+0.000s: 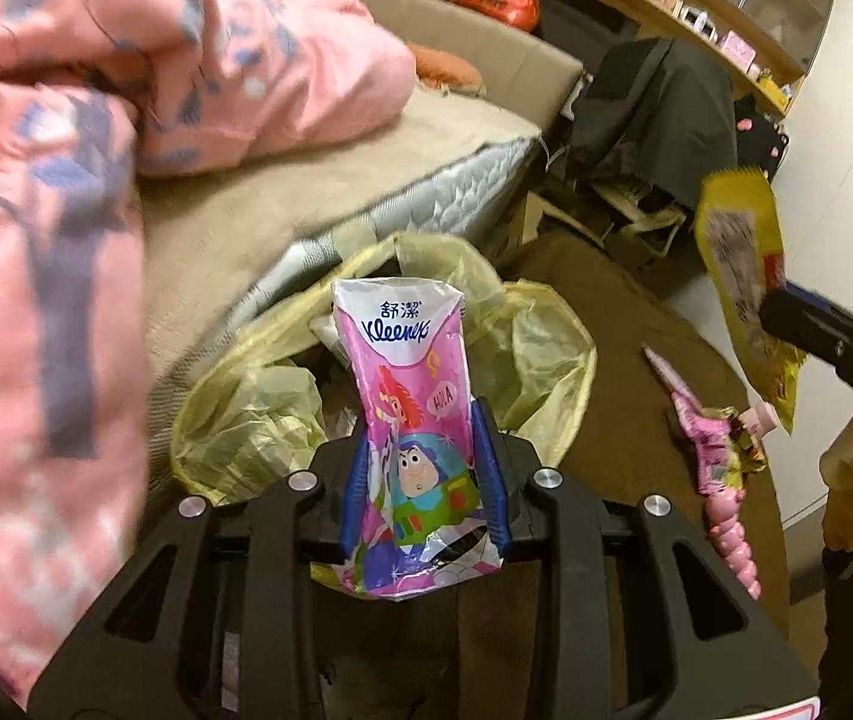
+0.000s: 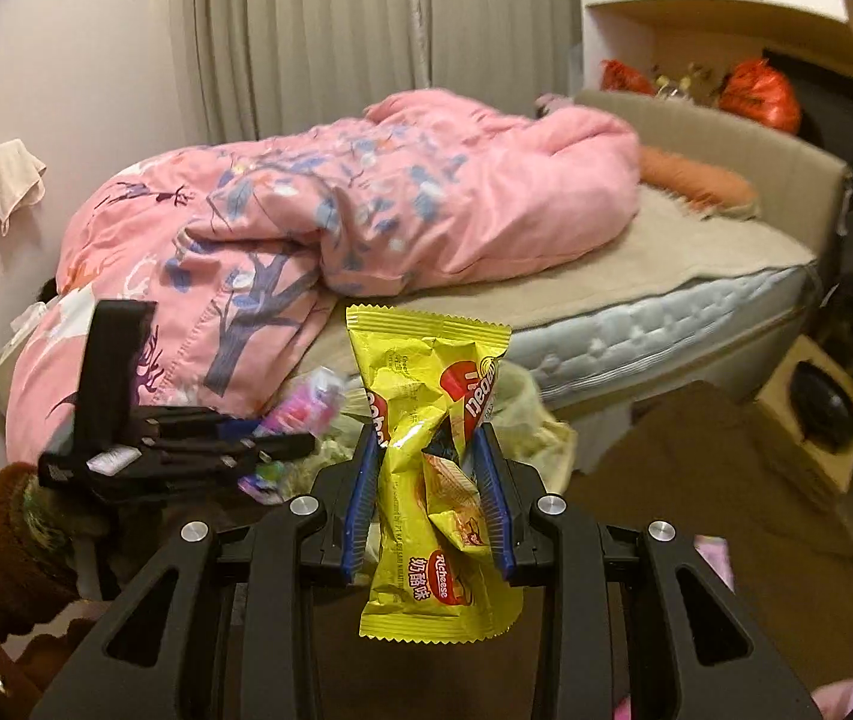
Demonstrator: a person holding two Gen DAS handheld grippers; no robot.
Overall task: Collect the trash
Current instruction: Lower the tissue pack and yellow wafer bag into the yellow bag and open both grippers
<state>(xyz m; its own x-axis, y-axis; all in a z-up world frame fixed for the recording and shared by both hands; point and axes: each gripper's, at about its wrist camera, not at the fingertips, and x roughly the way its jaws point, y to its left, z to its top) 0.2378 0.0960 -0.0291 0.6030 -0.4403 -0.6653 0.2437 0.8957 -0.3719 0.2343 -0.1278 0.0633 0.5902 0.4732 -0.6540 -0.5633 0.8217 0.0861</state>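
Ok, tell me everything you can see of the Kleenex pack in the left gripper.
The Kleenex pack is a soft, crinkled plastic tissue wrapper, white at the top with the blue logo, pink and purple below with cartoon figures. It looks flattened, likely near empty. It stands upright, pinched at its lower half between the blue pads of the left gripper, bottom edge crumpled below them. It hangs over the open yellowish trash bag beside the bed, touching only the pads.

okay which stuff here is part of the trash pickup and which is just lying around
Job: Kleenex pack in left gripper; yellow snack wrapper in right gripper; yellow trash bag; pink wrapper on the floor.
Lying about: pink duvet; mattress; black jacket.
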